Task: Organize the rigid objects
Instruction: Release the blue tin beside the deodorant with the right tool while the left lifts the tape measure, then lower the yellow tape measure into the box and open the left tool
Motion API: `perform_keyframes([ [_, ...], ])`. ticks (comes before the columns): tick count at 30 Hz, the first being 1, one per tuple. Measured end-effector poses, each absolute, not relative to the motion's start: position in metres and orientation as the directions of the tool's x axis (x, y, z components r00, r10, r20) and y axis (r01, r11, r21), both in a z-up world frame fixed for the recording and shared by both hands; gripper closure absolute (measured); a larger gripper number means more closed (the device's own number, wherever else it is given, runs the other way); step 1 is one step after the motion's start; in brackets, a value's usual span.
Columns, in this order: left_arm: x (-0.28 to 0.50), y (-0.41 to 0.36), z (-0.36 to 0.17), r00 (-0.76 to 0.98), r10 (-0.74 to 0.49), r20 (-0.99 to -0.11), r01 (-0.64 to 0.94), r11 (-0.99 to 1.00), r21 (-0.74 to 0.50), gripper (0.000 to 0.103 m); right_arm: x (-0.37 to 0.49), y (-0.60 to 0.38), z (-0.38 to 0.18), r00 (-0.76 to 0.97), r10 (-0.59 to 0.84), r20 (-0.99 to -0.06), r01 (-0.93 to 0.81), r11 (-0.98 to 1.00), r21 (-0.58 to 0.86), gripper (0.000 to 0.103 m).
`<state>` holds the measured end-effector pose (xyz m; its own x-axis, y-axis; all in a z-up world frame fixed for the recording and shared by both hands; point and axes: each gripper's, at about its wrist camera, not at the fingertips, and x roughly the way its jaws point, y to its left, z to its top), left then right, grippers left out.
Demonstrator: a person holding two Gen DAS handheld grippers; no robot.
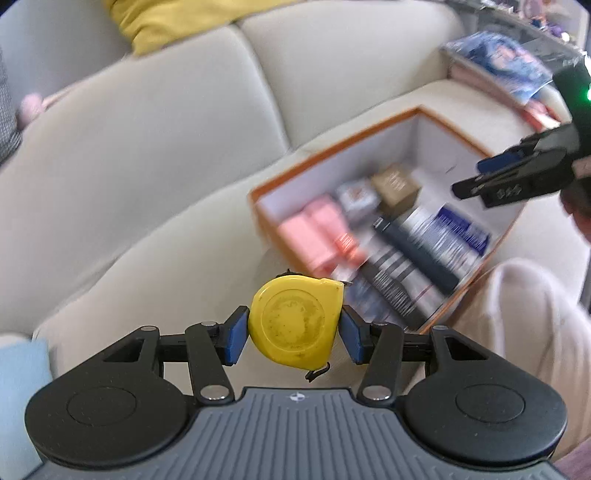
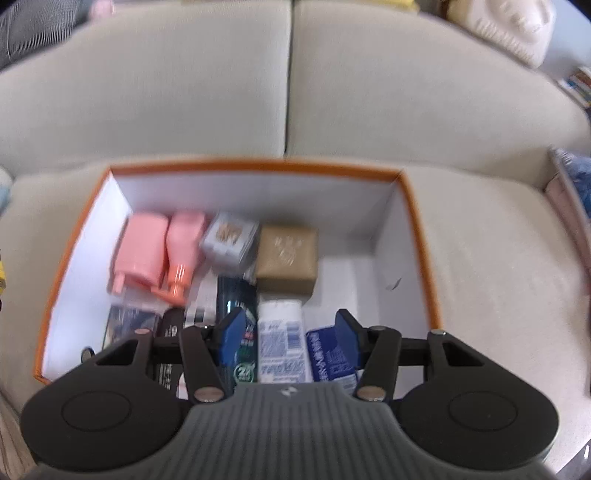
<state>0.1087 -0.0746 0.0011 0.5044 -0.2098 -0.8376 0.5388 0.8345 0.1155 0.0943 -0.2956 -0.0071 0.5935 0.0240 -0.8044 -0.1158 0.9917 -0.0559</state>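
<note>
My left gripper (image 1: pixel 293 328) is shut on a yellow tape measure (image 1: pixel 295 323) and holds it above the sofa seat, left of and short of the orange-rimmed box (image 1: pixel 332 146). The box (image 2: pixel 255 166) sits on the beige sofa and holds two pink bottles (image 2: pixel 142 247), a grey carton (image 2: pixel 229 240), a tan box (image 2: pixel 288 258), a dark tube (image 2: pixel 240 295), a white tube (image 2: pixel 282 339) and a blue pack (image 2: pixel 325 350). My right gripper (image 2: pixel 291 332) is open and empty, hovering over the box's near end. It also shows in the left wrist view (image 1: pixel 480 181).
The right part of the box floor (image 2: pixel 369 288) is bare white. Magazines (image 1: pixel 498 59) lie at the sofa's right end. A yellow cushion (image 1: pixel 166 22) leans on the backrest. A cream knit cushion (image 2: pixel 509 26) sits at the far right.
</note>
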Motion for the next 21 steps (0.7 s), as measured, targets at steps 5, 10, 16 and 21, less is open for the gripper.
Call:
perform_keyframes([
  [5,0.121,-0.124,0.016,0.487,-0.311,-0.816,0.588,0.808,0.043,0.043,0.089,-0.33,0.009,0.678,-0.034,-0.735,0.018,0.999,-0.03,0.054],
  [10,0.15,-0.196,0.001,0.435,-0.399,-0.807,0.636,0.771,-0.039,0.043,0.077,-0.37,0.022,0.722,-0.138,-0.678,0.187,0.982,0.0,0.055],
  [16,0.183,-0.27,-0.046,0.333,-0.457,-0.825,0.724,0.685,-0.087,0.043,0.086,-0.397,0.015,0.718,-0.124,-0.684,0.251,0.964,0.089,0.055],
  [21,0.202,-0.308,-0.081,0.303,-0.449,-0.841,0.817,0.576,-0.013,0.043,0.096,-0.404,0.004,0.712,-0.113,-0.693,0.268,0.956,0.119,0.055],
])
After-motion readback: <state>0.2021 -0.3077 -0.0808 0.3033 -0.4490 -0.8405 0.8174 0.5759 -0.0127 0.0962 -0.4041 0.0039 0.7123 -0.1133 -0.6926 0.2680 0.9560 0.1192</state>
